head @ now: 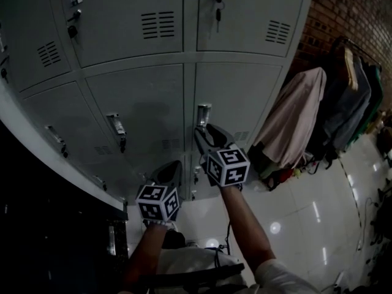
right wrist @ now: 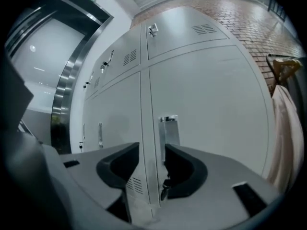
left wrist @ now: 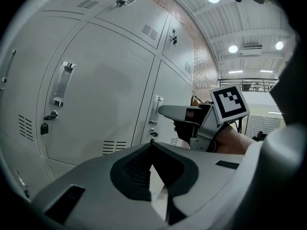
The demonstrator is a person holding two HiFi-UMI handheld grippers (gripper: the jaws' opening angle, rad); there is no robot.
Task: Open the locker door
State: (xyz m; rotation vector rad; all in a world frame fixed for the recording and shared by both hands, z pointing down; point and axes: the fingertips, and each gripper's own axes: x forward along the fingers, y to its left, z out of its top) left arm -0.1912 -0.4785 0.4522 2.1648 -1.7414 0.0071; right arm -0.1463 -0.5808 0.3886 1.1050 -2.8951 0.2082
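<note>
I had the right gripper [right wrist: 152, 150] lined up on the handle [right wrist: 169, 128] of the shut locker door [right wrist: 211, 104], jaws wide apart, gripping nothing. The left gripper [left wrist: 152, 145] hung beside it, closed and empty. The handle looked just short of the pads, so next I'd close in, clamp and pull.

So the right gripper [head: 207, 133] is up at the locker door [head: 245, 97], jaws spread just under the handle [head: 204, 114]; can't tell if they touch it. The left gripper [head: 173, 167] sits lower, near the next door [head: 147, 103]. Coats [head: 294, 115] hang off to the right by a brick wall [head: 349, 11], with a shiny floor [head: 306, 207] below.
</note>
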